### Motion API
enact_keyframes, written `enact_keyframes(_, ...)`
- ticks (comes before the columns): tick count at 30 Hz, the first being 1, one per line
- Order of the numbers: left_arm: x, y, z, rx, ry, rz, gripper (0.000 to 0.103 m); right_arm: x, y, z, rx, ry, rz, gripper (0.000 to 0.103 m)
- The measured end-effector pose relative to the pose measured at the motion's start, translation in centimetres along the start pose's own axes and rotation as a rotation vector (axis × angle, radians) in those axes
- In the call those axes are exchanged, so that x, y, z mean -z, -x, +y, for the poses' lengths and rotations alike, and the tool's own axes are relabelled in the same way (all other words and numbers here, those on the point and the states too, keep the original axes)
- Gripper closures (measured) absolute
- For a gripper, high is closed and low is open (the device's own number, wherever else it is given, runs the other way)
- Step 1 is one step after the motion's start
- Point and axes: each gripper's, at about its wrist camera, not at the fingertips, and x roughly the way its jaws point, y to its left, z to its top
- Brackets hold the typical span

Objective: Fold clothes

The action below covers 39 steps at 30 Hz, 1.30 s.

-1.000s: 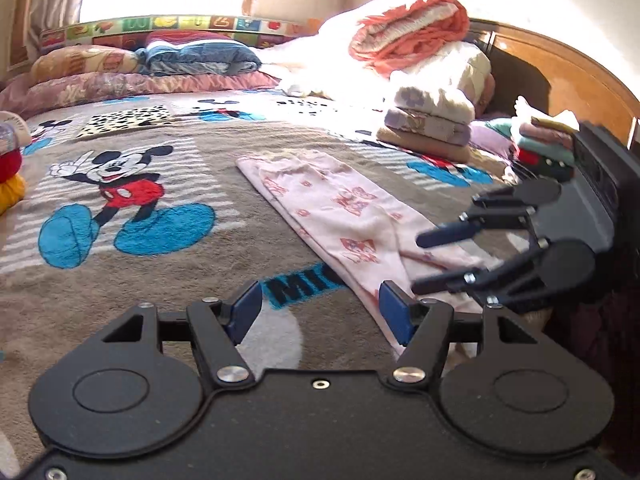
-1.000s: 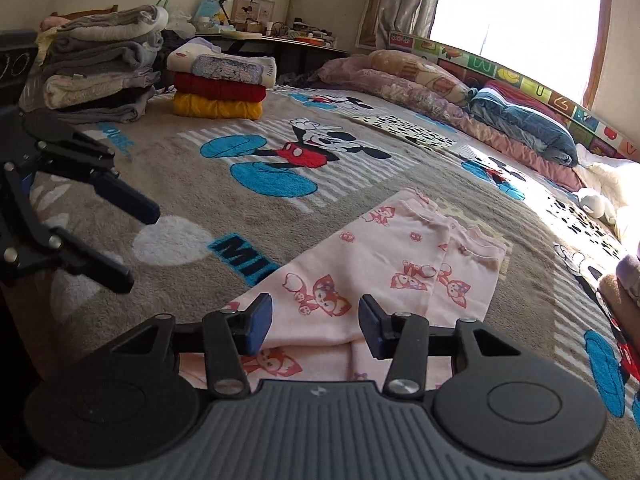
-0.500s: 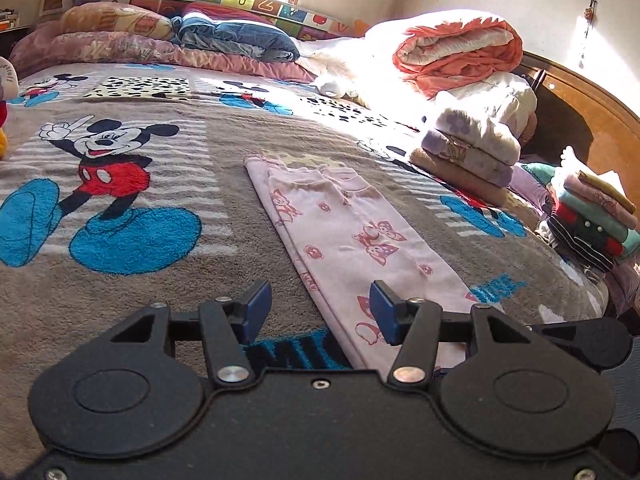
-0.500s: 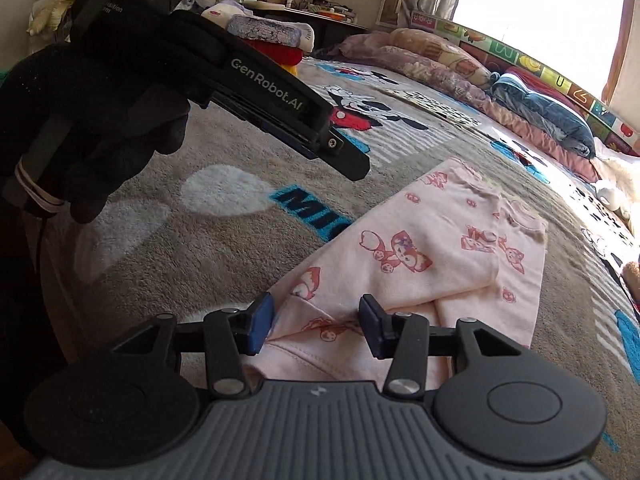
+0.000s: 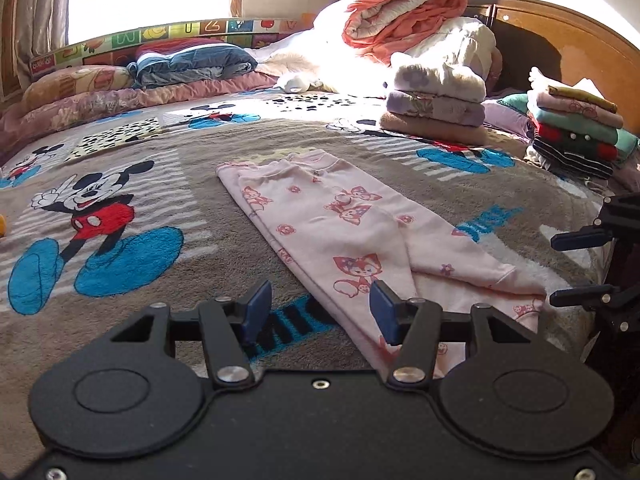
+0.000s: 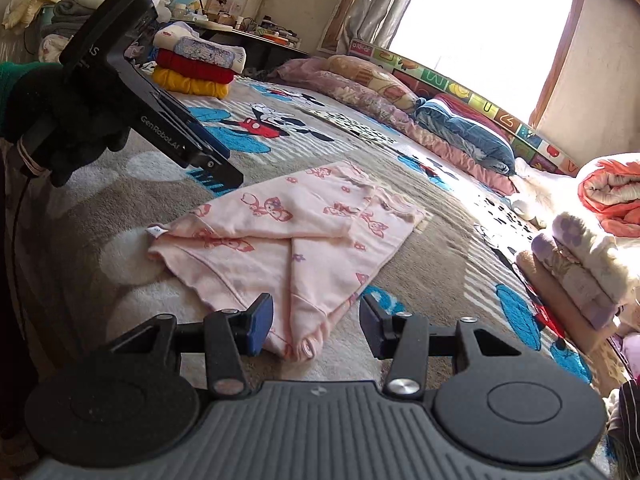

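Note:
A pink garment with a fox print (image 5: 340, 224) lies flat on the Mickey Mouse blanket (image 5: 132, 200), folded lengthwise with one near flap crossing the other. My left gripper (image 5: 320, 314) hovers open over its near left edge, and the cloth runs between the blue pads without touching them. The right gripper (image 6: 316, 330) is open too, with the garment's near hem corner (image 6: 298, 344) lying between its fingers (image 6: 260, 328). In the right wrist view the left gripper (image 6: 228, 176) shows at the upper left, held by a black-gloved hand (image 6: 60, 136). The right gripper (image 5: 580, 268) shows at the right edge of the left wrist view.
Folded clothes are stacked at the bed's right side (image 5: 572, 136), with blankets (image 5: 436, 96) and an orange quilt (image 5: 404, 12) beside the wooden headboard (image 5: 560, 40). Pillows (image 5: 192, 64) line the window side. A red and yellow pile (image 6: 192, 72) sits at the far left.
Both grippers have shifted along the garment's near end. The left one moved right so the cloth's edge now lies between its jaws, which narrowed slightly. The right one swung to the near hem corner.

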Motion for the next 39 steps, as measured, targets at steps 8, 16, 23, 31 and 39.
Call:
enact_keyframes(8,2.3,2.4,-3.2,-0.089,-0.227,0.028,0.049,3.3,-0.3,1.6,0.017,0.127,0.025,0.054)
enact_keyframes(16,5.4,2.6,-7.4,-0.076,-0.492,0.101,0.049,3.0,-1.2,2.3,0.049,0.192,0.006,0.057)
enact_keyframes(23,6.2,0.7,-9.5,-0.165,-0.635,0.053,0.049,3.0,-2.9,3.0,0.067,0.199,-0.021,0.060)
enact_keyframes(31,6.3,0.5,-9.8,-0.210,-0.659,0.007,0.072,2.7,-3.4,3.2,0.063,0.196,-0.037,0.079)
enact_keyframes(39,5.8,1.6,-10.6,-0.183,-0.634,0.046,0.098,2.3,-2.5,2.7,0.019,0.166,-0.031,0.088)
